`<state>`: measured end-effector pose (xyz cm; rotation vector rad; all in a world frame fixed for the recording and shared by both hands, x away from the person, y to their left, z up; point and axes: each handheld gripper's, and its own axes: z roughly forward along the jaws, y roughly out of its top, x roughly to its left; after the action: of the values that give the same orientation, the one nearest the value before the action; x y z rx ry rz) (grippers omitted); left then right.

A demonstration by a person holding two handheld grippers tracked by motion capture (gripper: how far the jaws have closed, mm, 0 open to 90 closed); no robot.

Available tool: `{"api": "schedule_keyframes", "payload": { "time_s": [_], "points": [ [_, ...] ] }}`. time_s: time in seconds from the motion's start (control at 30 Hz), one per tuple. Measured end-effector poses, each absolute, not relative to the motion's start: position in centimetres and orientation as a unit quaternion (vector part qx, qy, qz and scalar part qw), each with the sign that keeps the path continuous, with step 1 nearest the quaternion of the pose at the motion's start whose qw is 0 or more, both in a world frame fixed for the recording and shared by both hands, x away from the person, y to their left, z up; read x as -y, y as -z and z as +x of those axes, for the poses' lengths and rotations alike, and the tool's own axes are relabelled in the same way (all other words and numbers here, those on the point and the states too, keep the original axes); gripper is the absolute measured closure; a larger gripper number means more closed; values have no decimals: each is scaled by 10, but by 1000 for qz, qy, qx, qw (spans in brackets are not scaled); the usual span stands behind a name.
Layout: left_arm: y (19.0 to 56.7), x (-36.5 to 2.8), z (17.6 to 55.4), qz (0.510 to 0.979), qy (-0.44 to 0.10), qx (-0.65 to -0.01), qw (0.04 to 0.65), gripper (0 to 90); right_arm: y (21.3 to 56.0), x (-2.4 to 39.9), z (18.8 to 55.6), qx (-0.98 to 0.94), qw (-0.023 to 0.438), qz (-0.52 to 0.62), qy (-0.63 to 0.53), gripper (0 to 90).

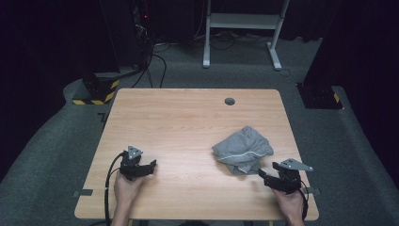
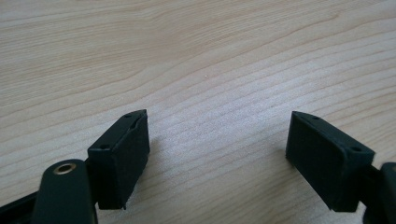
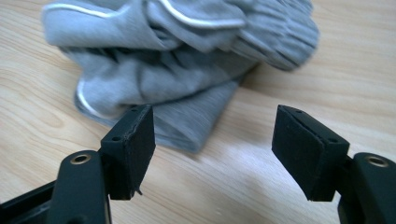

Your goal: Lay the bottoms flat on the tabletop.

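A crumpled grey garment [image 1: 243, 149] with thin white piping lies on the right half of the wooden table [image 1: 188, 122]. My right gripper [image 1: 274, 175] rests just in front of it near the table's front right corner, jaws open and empty. In the right gripper view the grey garment [image 3: 182, 70] bunches up right ahead of the open right gripper [image 3: 215, 140], its nearest folded edge close to the left jaw. My left gripper [image 1: 141, 168] sits open on bare wood at the front left; the left gripper [image 2: 217, 149] holds nothing between its jaws.
A round cable hole [image 1: 229, 101] sits near the table's far edge. Beyond the table stand a white desk frame [image 1: 242, 28], black stands with yellow-black hazard bases [image 1: 96, 92] and cables on the grey carpet. A person's hands hold both grippers at the front edge.
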<state>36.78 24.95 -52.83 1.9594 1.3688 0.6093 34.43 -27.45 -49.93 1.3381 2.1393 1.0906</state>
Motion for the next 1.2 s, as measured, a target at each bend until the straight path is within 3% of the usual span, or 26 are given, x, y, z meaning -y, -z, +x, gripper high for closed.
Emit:
{"api": "schedule_keyframes", "payload": {
  "time_s": [0.27, 0.7, 0.77, 0.8, 0.83, 0.87, 1.0, 1.2],
  "points": [
    [528, -250, 368, 750, -233, -523, 331, 222, 490, 262, 350, -766, 200, 459, -403, 283],
    [528, -249, 368, 748, -234, -524, 333, 227, 504, 242, 377, -774, 171, 463, -397, 260],
    [528, -249, 368, 750, -234, -523, 332, 227, 508, 239, 381, -774, 169, 468, -392, 282],
    [528, -249, 368, 749, -234, -523, 332, 227, 511, 236, 383, -776, 167, 469, -387, 347],
    [528, -249, 368, 749, -234, -523, 332, 227, 511, 236, 383, -776, 167, 469, -387, 347],
    [528, -249, 368, 749, -234, -523, 332, 227, 512, 233, 384, -785, 175, 458, -379, 434],
    [528, -249, 368, 749, -234, -523, 332, 227, 514, 228, 384, -797, 175, 442, -372, 549],
    [528, -249, 368, 748, -234, -524, 333, 228, 514, 217, 389, -817, 171, 419, -357, 617]
  ]
}}
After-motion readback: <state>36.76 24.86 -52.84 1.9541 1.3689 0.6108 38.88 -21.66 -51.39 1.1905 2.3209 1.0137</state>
